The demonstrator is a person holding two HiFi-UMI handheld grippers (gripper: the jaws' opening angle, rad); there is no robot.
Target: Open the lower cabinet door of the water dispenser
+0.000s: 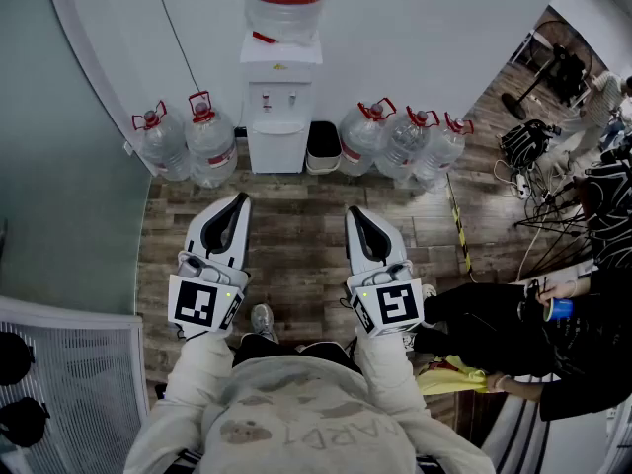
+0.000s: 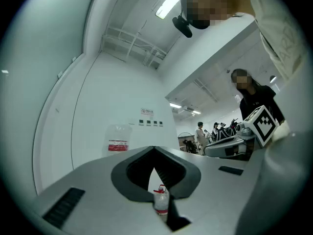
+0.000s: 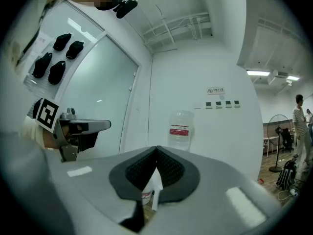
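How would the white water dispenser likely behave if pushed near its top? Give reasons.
Probably top-heavy: the water dispenser is tall and narrow with a big bottle mounted above, so it may rock. It likely won't tip backward, standing close to the wall. On the wooden floor it might slide.

nothing reads clearly; sweatshirt lettering (image 1: 296,431) and wall sign (image 3: 215,90) seem too blurred.

The water dispenser (image 1: 279,117) is showing plain white, its top bottle (image 1: 289,3) wearing a red label. The floor (image 1: 296,235) is showing brown wood planks. The left gripper (image 1: 240,197) and right gripper (image 1: 352,211) are showing white shells and black-and-white marker cubes.
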